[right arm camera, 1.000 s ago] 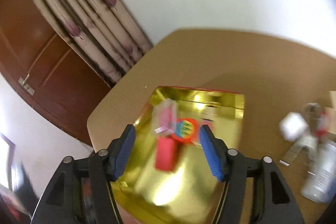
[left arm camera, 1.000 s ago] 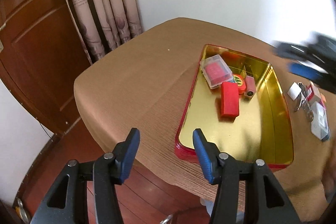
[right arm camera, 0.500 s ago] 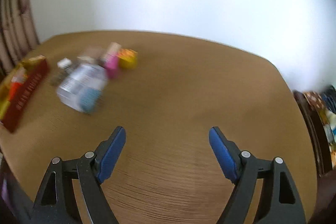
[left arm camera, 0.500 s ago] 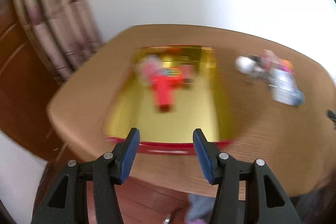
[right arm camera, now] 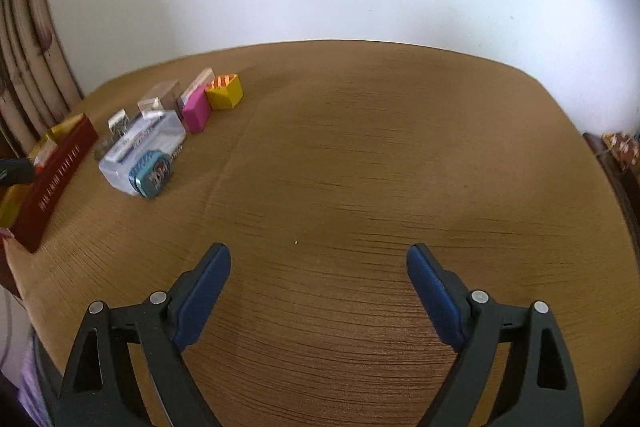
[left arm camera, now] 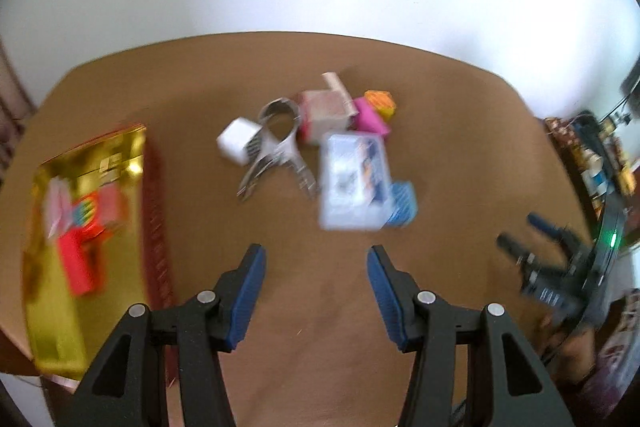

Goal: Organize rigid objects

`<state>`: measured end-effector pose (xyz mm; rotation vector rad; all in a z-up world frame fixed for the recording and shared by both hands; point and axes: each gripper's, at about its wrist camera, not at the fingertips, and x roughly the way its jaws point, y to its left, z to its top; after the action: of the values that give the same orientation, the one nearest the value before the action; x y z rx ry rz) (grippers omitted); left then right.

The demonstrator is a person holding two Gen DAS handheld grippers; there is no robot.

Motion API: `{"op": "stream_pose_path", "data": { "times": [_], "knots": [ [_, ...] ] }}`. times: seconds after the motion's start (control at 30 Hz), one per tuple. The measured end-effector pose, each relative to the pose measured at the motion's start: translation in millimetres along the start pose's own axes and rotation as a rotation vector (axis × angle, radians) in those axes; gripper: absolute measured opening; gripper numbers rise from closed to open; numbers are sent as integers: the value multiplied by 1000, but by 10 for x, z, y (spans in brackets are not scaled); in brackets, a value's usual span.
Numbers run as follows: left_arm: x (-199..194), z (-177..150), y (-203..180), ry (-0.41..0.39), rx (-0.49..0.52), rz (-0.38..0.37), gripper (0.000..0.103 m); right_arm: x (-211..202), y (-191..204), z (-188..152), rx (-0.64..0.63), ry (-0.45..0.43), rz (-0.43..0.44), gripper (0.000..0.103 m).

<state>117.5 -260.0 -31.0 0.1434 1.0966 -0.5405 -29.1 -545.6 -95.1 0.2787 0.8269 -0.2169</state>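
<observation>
A red tin with a gold inside [left arm camera: 96,163] lies at the left of the brown table and holds a red block [left arm camera: 78,265] and other small items. A loose heap sits mid-table: a clear plastic box [left arm camera: 354,183], a white cube [left arm camera: 237,142], metal clippers [left arm camera: 276,151], a pink box [left arm camera: 370,121], a yellow box [left arm camera: 382,103]. My left gripper [left arm camera: 316,291] hangs open and empty just short of the clear box. My right gripper [right arm camera: 318,291] is over bare table, its jaws opening with nothing between them; the heap [right arm camera: 148,147] lies far to its left.
The red tin's side [right arm camera: 56,175] shows at the left edge of the right wrist view. A white wall runs behind the table. Cluttered shelving [left arm camera: 600,163] stands past the table's right edge. Curtains [right arm camera: 28,67] hang at the left.
Both views have swung right, from the tin to the loose heap and the bare table. The right gripper's jaws have spread wider. The left gripper's gap looks the same.
</observation>
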Motion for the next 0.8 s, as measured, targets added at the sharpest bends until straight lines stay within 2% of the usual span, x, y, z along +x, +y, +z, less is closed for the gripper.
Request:
{"op": "stream_pose_path", "data": {
  "times": [0.2, 0.3, 0.4, 0.6, 0.8],
  "knots": [
    [382, 478, -38, 102, -23, -72, 54, 10, -15, -8, 12, -4, 39, 89],
    [550, 633, -130, 137, 0, -40, 54, 34, 3, -9, 0, -1, 54, 89],
    [745, 737, -184, 185, 4, -7, 54, 55, -9, -7, 1, 1, 68, 89],
    [1056, 854, -123, 286, -80, -31, 54, 33, -19, -7, 5, 1, 91, 89],
    [1149, 905, -113, 319, -98, -73, 57, 8, -18, -10, 6, 4, 105, 89]
  ]
}}
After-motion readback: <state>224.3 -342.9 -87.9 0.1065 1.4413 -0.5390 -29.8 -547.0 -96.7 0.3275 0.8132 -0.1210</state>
